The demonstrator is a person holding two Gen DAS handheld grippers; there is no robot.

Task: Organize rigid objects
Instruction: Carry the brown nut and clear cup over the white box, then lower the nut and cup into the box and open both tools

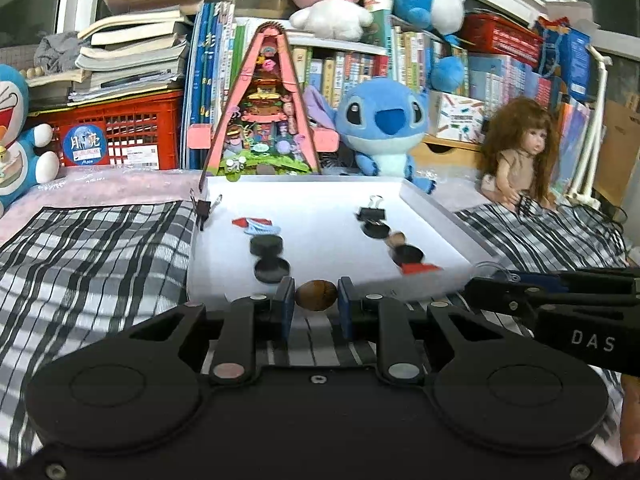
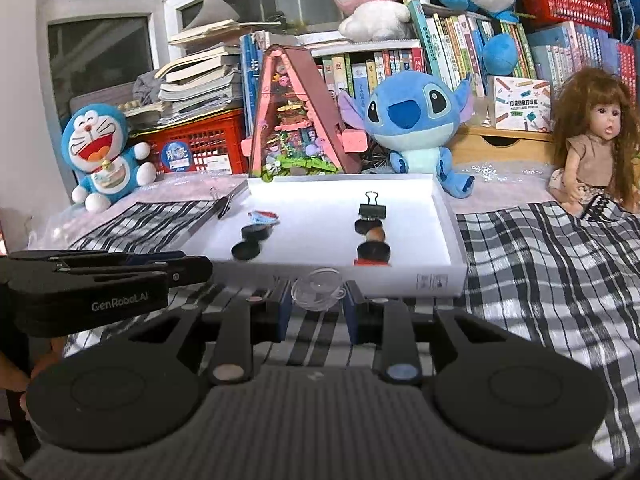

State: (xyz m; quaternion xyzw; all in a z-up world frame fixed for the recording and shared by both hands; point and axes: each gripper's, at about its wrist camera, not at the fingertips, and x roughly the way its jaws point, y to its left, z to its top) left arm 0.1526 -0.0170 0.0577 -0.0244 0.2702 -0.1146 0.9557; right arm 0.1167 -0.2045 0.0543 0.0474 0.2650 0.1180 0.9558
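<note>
left tongs (image 1: 316, 295) "das", right tongs (image 2: 317, 289) beside "genrobot.ai" lettering.

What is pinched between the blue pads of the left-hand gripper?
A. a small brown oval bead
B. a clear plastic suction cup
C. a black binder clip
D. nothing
A: the left gripper is shut on a small brown oval bead, in front of the white tray.

Glossy brown nut (image 1: 316, 295), clear plastic suction cup (image 2: 317, 289) (matt white tray (image 1: 434, 210)).
</note>
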